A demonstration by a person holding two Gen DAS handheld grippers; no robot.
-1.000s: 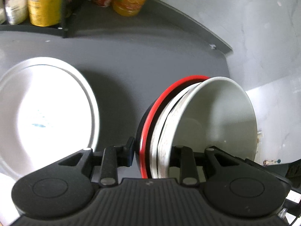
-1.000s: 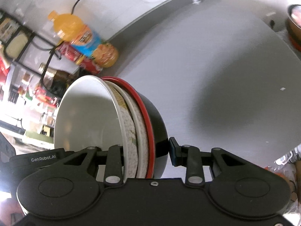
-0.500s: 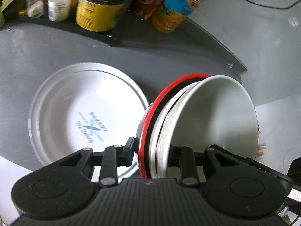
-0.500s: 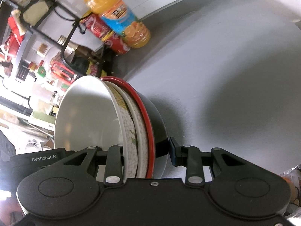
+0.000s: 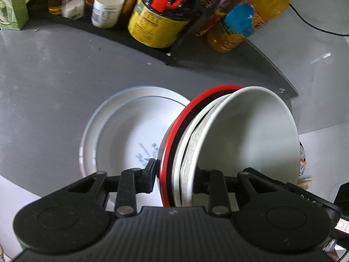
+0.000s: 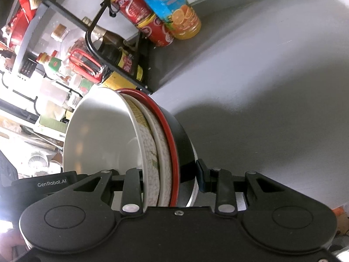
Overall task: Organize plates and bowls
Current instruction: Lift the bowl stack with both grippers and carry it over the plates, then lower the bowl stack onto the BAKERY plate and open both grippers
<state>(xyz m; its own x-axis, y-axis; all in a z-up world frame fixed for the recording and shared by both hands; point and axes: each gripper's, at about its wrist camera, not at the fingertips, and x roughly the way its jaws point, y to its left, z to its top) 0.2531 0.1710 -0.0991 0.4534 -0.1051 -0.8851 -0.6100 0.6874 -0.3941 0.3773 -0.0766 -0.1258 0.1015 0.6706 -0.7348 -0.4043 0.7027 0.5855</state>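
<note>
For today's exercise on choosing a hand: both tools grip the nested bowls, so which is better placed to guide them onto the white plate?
Probably the left tool. Its view shows the white plate just beside the bowls. The right tool sees only bare counter past them.

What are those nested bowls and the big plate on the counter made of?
White bowl: glossy and opaque with soft highlights, likely glazed ceramic, possibly melamine. Black bowl with the red rim: smooth satin shell, probably plastic or lacquerware. Plate: shiny white with a printed blue mark, likely glazed porcelain. Counter: matte grey, material unclear.
</note>
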